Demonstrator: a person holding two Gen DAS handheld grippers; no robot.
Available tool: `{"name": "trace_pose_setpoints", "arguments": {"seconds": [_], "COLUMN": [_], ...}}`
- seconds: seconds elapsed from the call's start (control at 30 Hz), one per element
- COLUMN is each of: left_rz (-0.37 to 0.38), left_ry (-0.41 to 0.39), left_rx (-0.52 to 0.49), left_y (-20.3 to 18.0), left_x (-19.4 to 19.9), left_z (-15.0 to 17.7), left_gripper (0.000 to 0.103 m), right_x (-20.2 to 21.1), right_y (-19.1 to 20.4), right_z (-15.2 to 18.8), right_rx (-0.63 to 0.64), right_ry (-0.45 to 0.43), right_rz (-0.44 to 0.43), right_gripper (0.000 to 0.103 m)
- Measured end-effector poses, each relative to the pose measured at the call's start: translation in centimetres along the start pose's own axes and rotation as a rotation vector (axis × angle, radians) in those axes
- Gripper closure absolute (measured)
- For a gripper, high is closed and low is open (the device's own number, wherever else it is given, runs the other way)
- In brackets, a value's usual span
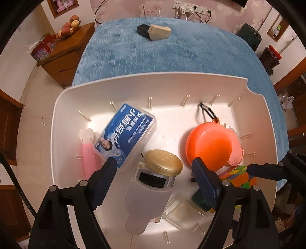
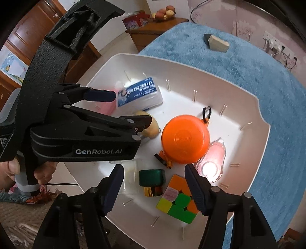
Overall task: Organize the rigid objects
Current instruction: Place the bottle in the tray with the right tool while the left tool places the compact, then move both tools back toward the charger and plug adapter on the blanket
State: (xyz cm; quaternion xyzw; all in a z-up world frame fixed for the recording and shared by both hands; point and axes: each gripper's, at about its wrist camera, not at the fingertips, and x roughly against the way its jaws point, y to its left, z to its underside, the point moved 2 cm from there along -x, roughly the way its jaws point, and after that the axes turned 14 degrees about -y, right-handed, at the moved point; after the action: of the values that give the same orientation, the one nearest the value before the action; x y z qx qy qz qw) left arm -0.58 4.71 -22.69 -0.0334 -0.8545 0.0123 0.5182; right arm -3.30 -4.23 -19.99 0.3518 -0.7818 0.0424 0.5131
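A white bin (image 1: 63, 107) (image 2: 264, 134) sits on a blue fuzzy tablecloth. In it lie a blue-labelled clear box (image 1: 126, 136) (image 2: 139, 92), a pink item (image 1: 89, 159), a gold round tin (image 1: 164, 162), a grey device (image 1: 145, 199), an orange round case (image 1: 209, 147) (image 2: 184, 138), a colour cube (image 2: 177, 201) (image 1: 239, 176), a green box (image 2: 152, 177) and a clear lid (image 1: 183, 212). My left gripper (image 1: 153, 166) is open above the bin, and also shows in the right wrist view (image 2: 132, 107). My right gripper (image 2: 153, 172) is open and empty over the green box and cube.
A beige block beside a black object (image 1: 155, 31) (image 2: 218, 44) lies at the far end of the tablecloth (image 1: 172, 55). A wooden cabinet with a fruit bowl (image 1: 68, 26) stands left of the table. Wall sockets with cables (image 1: 189, 8) are behind.
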Motion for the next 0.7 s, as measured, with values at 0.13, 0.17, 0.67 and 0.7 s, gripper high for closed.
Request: {"name": "trace_pose_setpoints", "arguments": {"seconds": [0.13,0.17,0.67,0.7], "left_rz": [-0.004,-0.005,-0.003,-0.002], "left_ry": [-0.026,-0.033,-0.142,-0.146], "left_rx": [-0.007,-0.01,-0.062,-0.062], "left_y": [-0.4,-0.4,-1.6,-1.6], "left_x": [1.0,1.1,3.9,4.0], "left_z": [-0.7,-0.9,-5.5,-5.8], "left_gripper": [0.02,0.02,0.02,0.02], "right_x": [0.3,0.4,1.9,1.9], "right_y": [-0.1,-0.2,-3.5,-3.7], "right_z": [-0.2,-0.3,-3.0,-3.2], "right_rx": [0.01,0.012,-0.073,-0.078], "right_ry": [-0.016,-0.02,-0.115,-0.119], "right_rz": [0.009,0.016,0.035,0.036], "right_gripper": [0.036,0.036,0.036,0.036]}}
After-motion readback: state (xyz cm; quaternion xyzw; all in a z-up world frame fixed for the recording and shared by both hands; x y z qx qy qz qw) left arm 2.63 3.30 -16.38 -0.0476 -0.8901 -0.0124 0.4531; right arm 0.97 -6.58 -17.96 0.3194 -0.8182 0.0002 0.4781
